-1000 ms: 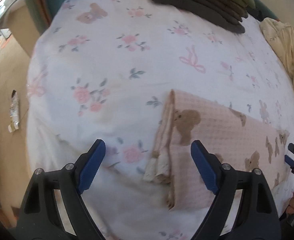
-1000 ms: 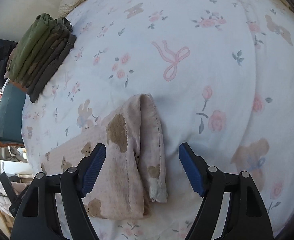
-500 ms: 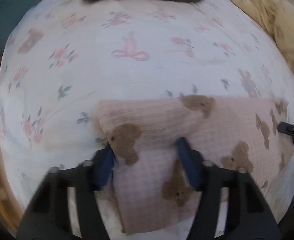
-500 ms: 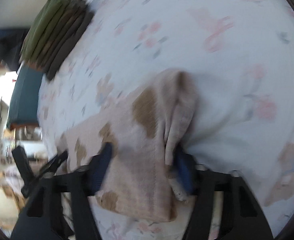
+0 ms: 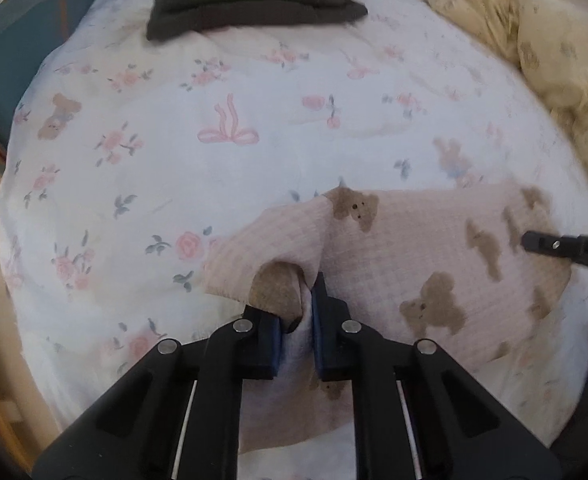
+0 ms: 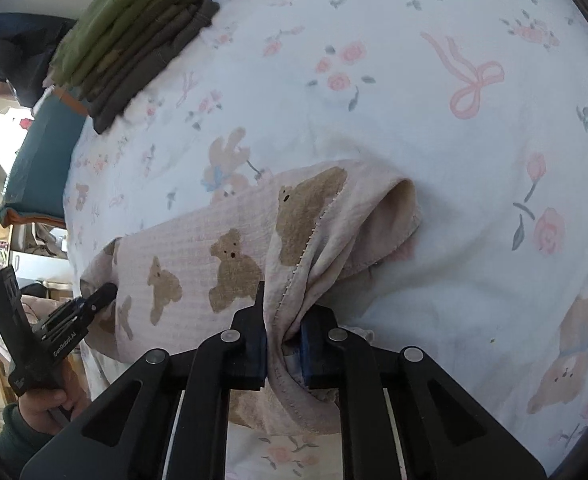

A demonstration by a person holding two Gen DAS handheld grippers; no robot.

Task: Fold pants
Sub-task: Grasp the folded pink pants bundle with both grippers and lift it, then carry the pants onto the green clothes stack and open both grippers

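On bedsheet (image 5: 134,168) | both grippers (image 5: 297,320) (image 6: 284,336) clamp pants (image 5: 414,248) | waistband opening: right view only

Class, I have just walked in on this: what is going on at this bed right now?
A person is folding a pair of pink bear-print pants on a floral bedsheet, with a handheld gripper in each hand. The left gripper is shut on one end of the pants, the right gripper on the bunched opposite end. Both ends are pinched and slightly raised, while the middle lies on the sheet. A stack of folded dark clothes sits at the far edge.
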